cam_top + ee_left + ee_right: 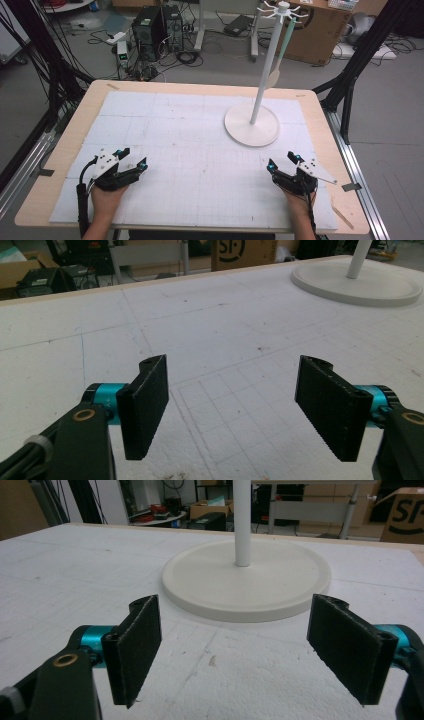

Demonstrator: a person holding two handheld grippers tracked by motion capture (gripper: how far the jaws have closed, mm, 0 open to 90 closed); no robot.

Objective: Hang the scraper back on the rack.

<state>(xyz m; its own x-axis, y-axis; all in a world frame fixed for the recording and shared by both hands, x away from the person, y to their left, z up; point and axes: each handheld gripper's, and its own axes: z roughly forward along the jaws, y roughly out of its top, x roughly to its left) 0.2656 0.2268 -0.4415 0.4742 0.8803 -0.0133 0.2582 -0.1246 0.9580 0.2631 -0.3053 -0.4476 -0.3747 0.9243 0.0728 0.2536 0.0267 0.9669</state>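
both grippers wide, stand ahead

well, i've got my left gripper (132, 159) low over the near left part of the white foam mat (175, 130), jaws spread wide with nothing between them. my right gripper (283, 161) sits at the near right, jaws just as wide and bare. the white stand (252, 125) is on the far right part of the mat, round base flat, thin pole upright. it's nearer my right gripper, straight ahead of it in the right gripper view (247, 577), but apart from both. a pale spatula (276, 70) hangs from a hook at the top, beside the pole.
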